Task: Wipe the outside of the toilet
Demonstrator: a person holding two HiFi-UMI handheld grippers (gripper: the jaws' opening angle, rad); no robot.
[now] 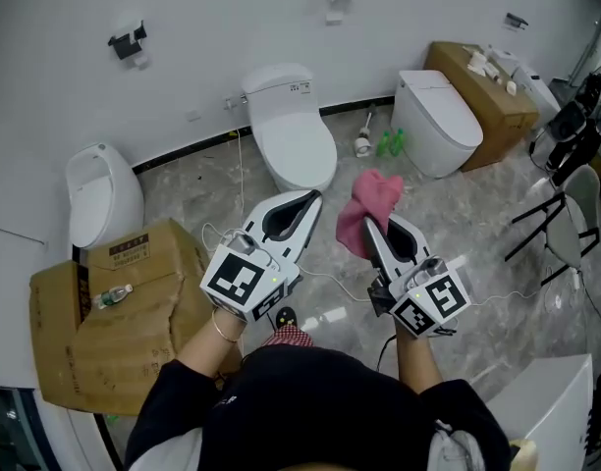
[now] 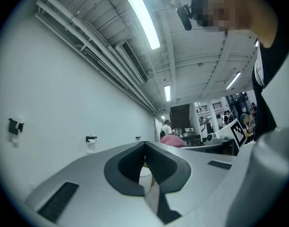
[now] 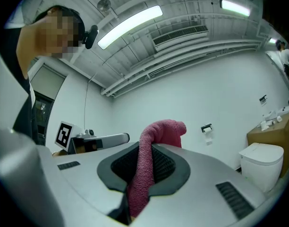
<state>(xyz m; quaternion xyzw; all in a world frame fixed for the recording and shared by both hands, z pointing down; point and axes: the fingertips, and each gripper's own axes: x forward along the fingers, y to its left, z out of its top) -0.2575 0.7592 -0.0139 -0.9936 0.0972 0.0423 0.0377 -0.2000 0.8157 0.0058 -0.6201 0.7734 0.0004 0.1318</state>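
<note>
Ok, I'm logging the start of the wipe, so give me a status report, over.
Left gripper shut, empty. Right gripper shut on pink cloth. Toilet ahead, untouched, lid down. Brush and green bottles beside it, not in the way.

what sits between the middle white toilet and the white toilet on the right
Head view: what looks like a long-handled toilet brush and green plastic bottles, on the grey marble floor.
</note>
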